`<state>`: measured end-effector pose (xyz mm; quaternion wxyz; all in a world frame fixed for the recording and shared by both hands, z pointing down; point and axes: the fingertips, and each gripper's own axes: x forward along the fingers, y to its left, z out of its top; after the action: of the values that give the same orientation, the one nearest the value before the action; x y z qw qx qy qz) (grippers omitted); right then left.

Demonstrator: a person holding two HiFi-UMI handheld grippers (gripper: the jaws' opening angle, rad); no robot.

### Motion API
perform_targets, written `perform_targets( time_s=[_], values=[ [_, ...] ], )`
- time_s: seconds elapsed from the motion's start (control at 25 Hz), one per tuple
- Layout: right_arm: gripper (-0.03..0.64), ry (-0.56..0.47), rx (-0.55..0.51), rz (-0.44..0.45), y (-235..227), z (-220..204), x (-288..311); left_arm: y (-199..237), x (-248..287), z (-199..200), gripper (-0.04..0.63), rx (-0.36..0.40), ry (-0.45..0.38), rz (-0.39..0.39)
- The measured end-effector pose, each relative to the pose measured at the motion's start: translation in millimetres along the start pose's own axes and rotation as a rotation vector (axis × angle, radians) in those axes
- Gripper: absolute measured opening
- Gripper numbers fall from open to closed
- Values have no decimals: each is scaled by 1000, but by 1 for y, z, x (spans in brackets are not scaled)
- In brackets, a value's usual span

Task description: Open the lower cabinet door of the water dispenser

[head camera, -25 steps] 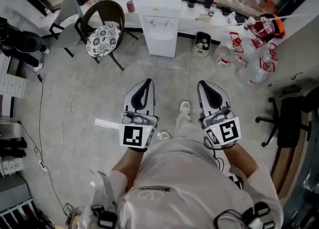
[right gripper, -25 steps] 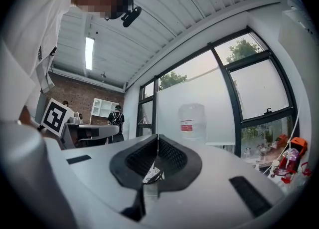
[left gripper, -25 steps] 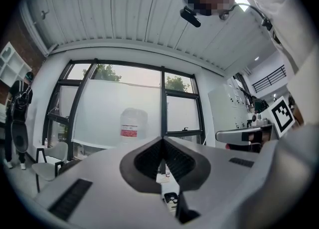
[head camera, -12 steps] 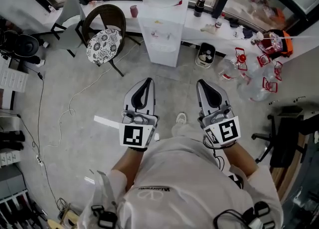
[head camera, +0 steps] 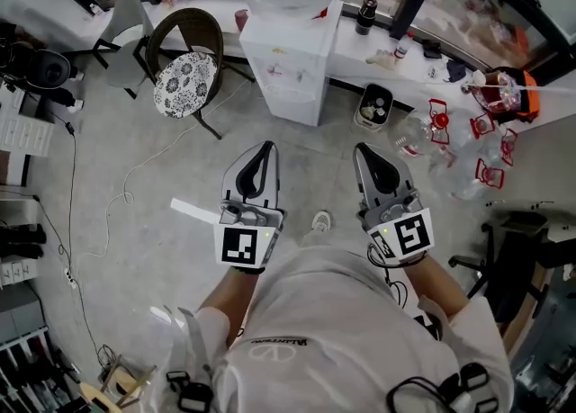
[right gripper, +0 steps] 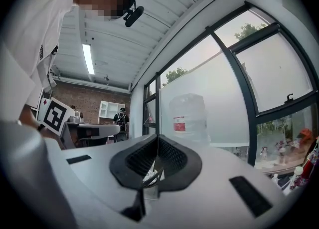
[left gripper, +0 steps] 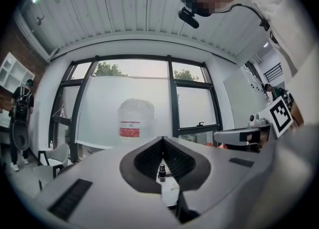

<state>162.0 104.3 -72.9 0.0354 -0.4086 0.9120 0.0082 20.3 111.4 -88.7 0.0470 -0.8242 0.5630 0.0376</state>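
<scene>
Bright daylight from the windows [left gripper: 197, 108]; gripper views warp, corners seemingly vignetted.

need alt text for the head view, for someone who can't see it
From above, a person in a white shirt holds the left claw and right claw, both shut and empty, over a grey floor, short of the white water dispenser ahead. A wicker chair stands left of the dispenser; clear water jugs lie to its right.

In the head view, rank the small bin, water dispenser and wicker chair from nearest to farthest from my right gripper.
1. The small bin, ahead of the right gripper.
2. The water dispenser, ahead-left.
3. The wicker chair, far left.
</scene>
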Motion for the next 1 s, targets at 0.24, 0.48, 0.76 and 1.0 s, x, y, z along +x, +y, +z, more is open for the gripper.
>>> perform_targets(
  time_s=[0.24, 0.48, 0.76, 1.0],
  values=[
    [17, 23, 11, 15, -21, -20, 17, -1, 23, -21, 3, -8, 28, 0],
    [17, 35, 7, -12, -37, -76, 47, 14, 49, -81, 3, -43, 29, -34],
    [17, 43, 39, -33, -69, -217, 95, 41, 96, -233, 3, -33, 51, -100],
    [17, 49, 57, -36, -105, -370, 137, 55, 134, -387, 3, -8, 34, -141]
  ],
)
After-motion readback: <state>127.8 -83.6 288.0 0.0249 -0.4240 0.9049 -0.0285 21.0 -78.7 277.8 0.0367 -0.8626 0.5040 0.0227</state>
